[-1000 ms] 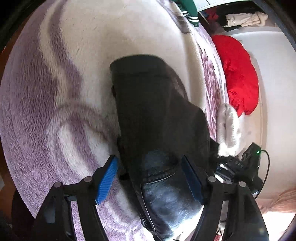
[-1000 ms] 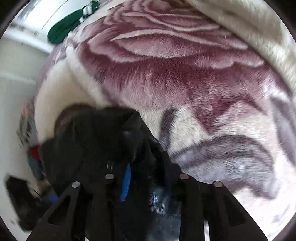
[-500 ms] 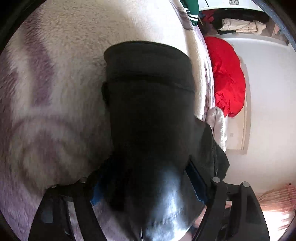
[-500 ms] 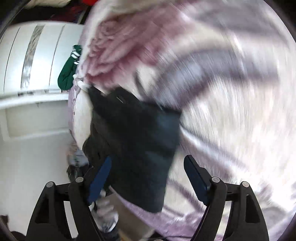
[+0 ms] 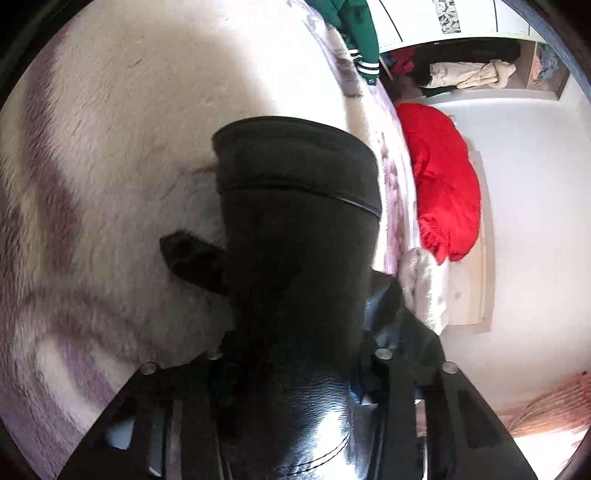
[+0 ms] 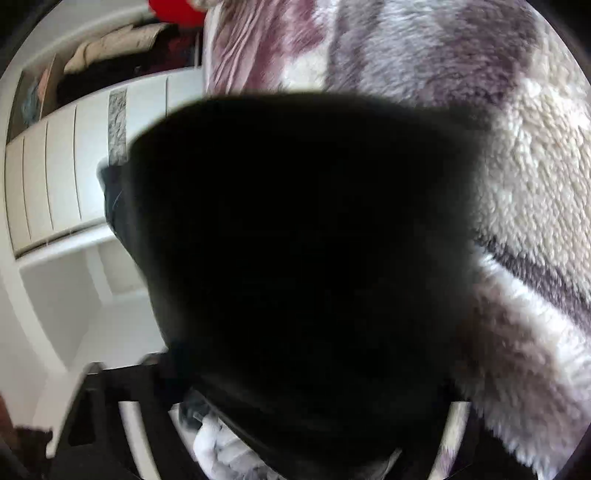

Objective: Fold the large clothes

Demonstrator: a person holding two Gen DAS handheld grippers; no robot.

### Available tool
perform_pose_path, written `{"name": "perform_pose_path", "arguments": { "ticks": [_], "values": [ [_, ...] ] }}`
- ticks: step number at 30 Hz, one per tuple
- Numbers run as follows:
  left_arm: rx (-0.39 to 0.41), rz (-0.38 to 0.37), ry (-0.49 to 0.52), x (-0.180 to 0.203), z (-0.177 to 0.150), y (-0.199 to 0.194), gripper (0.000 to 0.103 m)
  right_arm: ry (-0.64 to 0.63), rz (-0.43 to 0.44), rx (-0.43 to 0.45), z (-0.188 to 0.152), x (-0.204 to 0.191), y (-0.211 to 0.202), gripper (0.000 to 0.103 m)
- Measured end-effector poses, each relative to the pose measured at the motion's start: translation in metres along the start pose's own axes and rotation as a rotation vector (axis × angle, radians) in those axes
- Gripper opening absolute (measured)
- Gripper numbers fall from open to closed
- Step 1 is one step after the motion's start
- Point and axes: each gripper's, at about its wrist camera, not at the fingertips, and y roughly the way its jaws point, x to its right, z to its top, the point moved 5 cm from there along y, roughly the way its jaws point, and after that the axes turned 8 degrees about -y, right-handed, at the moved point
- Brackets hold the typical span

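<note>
**Inspector A:** Firstly, the left tongs [image 5: 295, 373]. Their arms stand close together with the black jacket [image 5: 299, 258] bunched between them, so I record them as clamped on the garment. The fingertips themselves are buried in the fabric.

**Inspector B:** Agreed. Position of the garment?

**Inspector A:** It runs straight ahead of the left tongs as a long dark fold and ends in a stitched hem at its far end. It lies on the plush blanket [image 5: 110, 147] covering the bed. A small black tab sticks out to the left of the fold, resting on the blanket. Nearest the tongs the material is shiny and leather-like.

**Inspector B:** And the right tongs [image 6: 295, 398]?

**Inspector A:** Cannot tell. In the right wrist view the jacket [image 6: 303, 240] fills the space directly in front of them and drapes over both arms, hiding the fingertips. Whether they are gripping or merely covered is not visible.

**Inspector B:** Surroundings?

**Inspector A:** To the right of the left tongs, past the bed's edge, a red garment [image 5: 443, 184] lies on the pale floor. A green garment with white stripes [image 5: 358, 33] sits far ahead on the blanket's edge. Left of the right tongs stands a white cabinet [image 6: 55, 177]; the blanket [image 6: 535, 184] lies to their right.
</note>
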Motion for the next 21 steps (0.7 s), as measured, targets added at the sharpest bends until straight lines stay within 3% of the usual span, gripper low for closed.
{"name": "perform_pose_path", "arguments": {
  "ticks": [5,12,18,21],
  "values": [
    [0.009,0.004,-0.003,0.019,-0.001,-0.01,0.032,0.036,0.003,0.013,-0.004,-0.019,-0.002,0.058],
    [0.013,-0.025,0.048,0.077,-0.007,-0.023,0.031,0.015,0.025,0.009,0.009,-0.067,-0.024,0.056],
    [-0.006,-0.096,0.089,0.161,-0.012,0.0,0.031,-0.056,0.034,0.053,0.052,-0.133,-0.07,0.055],
    [-0.027,-0.149,0.102,0.214,-0.01,0.031,0.031,-0.092,0.028,0.111,0.091,-0.169,-0.104,0.055]
  ]
}}
